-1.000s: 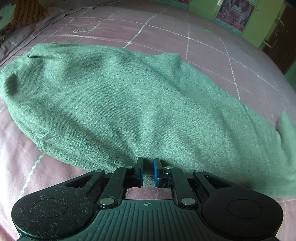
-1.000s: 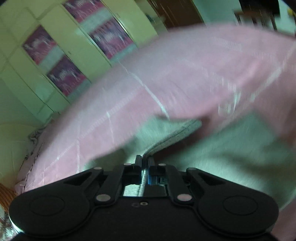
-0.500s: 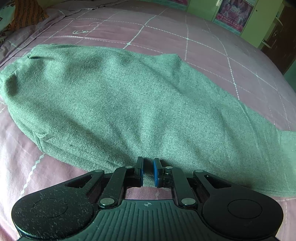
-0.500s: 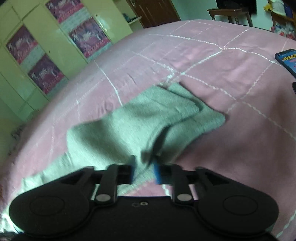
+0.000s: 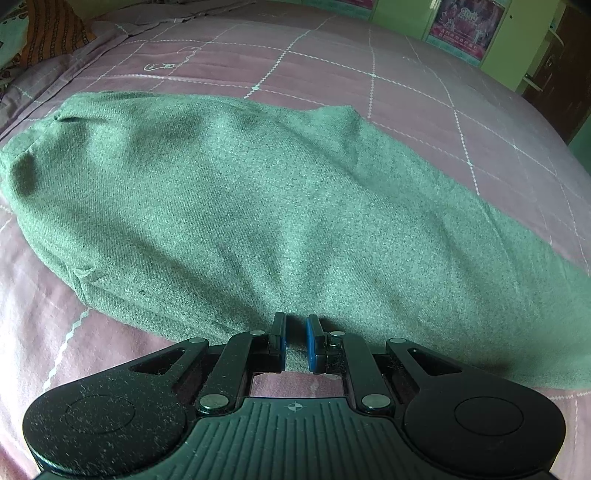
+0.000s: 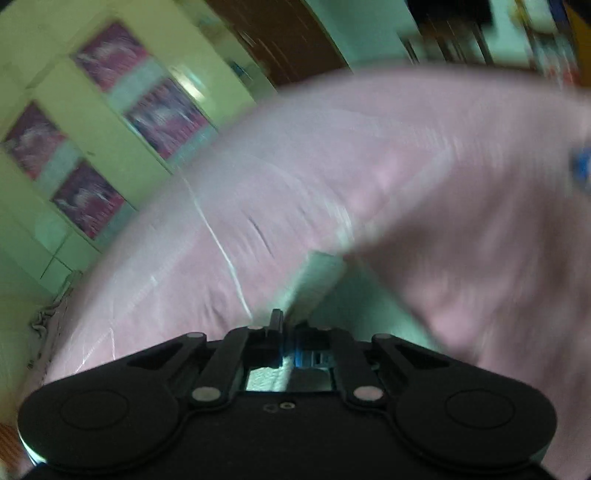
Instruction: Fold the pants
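Green pants [image 5: 258, 206] lie flat on the pink bed, folded lengthwise, waist at the left and legs running off to the right. My left gripper [image 5: 295, 339] rests at their near edge with its blue pads a narrow gap apart and a little cloth between them. In the blurred right wrist view my right gripper [image 6: 286, 332] is closed on a strip of the green pants [image 6: 314, 280], which rises from the fingers toward the bed.
The pink quilted bedspread [image 5: 406, 85] has white stitched lines. Patterned pillows [image 5: 44, 33] lie at the far left. Green cupboard doors with pink posters [image 6: 92, 147] stand behind the bed. A dark wooden door [image 5: 569, 81] is at the right.
The right gripper was loose over the pant leg end half a second ago; now it is shut on the cloth and moving fast, view blurred. The left gripper has stayed put.
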A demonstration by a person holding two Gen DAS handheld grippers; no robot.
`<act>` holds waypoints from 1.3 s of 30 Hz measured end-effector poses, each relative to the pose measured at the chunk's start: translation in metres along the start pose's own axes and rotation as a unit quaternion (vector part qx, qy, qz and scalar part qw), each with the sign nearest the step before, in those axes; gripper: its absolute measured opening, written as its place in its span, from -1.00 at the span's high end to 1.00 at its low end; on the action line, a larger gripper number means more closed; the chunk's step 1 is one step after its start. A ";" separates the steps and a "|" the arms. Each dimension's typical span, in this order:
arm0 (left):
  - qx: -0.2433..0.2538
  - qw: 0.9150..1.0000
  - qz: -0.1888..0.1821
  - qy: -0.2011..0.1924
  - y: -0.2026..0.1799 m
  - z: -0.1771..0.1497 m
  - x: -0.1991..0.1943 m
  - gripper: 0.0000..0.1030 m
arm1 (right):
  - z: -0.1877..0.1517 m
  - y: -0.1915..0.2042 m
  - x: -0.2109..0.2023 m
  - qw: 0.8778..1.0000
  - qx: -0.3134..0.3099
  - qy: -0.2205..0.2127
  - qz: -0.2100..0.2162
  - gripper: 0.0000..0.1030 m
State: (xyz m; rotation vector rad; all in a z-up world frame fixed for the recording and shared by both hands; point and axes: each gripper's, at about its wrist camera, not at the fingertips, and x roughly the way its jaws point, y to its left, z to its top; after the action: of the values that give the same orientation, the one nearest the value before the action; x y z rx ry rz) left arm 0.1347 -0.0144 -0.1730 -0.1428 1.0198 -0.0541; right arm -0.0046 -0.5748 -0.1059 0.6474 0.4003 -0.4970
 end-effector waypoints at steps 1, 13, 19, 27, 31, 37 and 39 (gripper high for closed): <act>-0.001 1.000 0.000 0.000 0.000 0.000 0.000 0.78 | 0.000 0.004 -0.011 1.000 -0.019 -0.018 -0.004 0.89; 0.003 1.000 0.002 -0.002 0.000 -0.001 0.000 0.78 | -0.027 -0.039 -0.014 0.997 0.028 0.049 -0.057 0.50; 0.008 1.000 0.003 -0.005 -0.001 -0.003 -0.001 0.78 | -0.035 -0.063 -0.020 0.991 0.099 0.083 -0.044 0.34; 0.016 1.000 0.008 -0.007 -0.003 -0.004 0.000 0.78 | -0.030 -0.061 0.010 0.990 0.117 0.064 -0.045 0.66; 0.021 1.000 0.008 -0.007 -0.003 -0.003 0.000 0.78 | -0.008 -0.015 -0.013 0.999 0.025 0.006 -0.022 0.71; 0.040 0.999 0.020 -0.013 -0.009 -0.005 0.000 0.78 | -0.006 -0.007 -0.011 0.995 -0.039 0.012 -0.091 0.71; 0.045 0.999 0.021 -0.012 -0.009 -0.005 0.000 0.78 | -0.021 -0.028 0.019 0.988 -0.028 0.076 -0.131 0.67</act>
State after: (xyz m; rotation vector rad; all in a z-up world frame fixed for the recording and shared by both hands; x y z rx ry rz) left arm 0.1308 -0.0239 -0.1738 -0.0393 0.9934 -0.0601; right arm -0.0089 -0.5863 -0.1435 0.5820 0.6463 -0.6850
